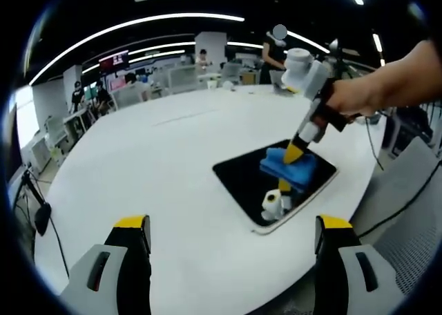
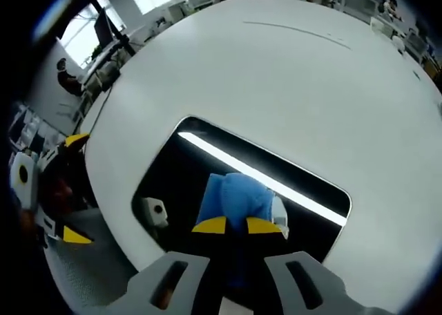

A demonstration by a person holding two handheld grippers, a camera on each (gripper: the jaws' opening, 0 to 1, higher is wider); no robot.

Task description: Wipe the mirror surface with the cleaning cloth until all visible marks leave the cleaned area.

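The left gripper (image 1: 231, 242) hangs with jaws spread wide above the white table (image 1: 138, 163), holding nothing, well short of the mirror (image 1: 242, 177). The mirror, a dark rounded rectangle, reflects a ceiling light, so any marks are hard to make out. On it lies the soft blue cloth (image 2: 235, 197), pinched by the right gripper (image 2: 237, 226), whose jaws hide its near edge.

open-plan office: desks (image 1: 181, 77), ceiling strip lights (image 1: 138, 25)
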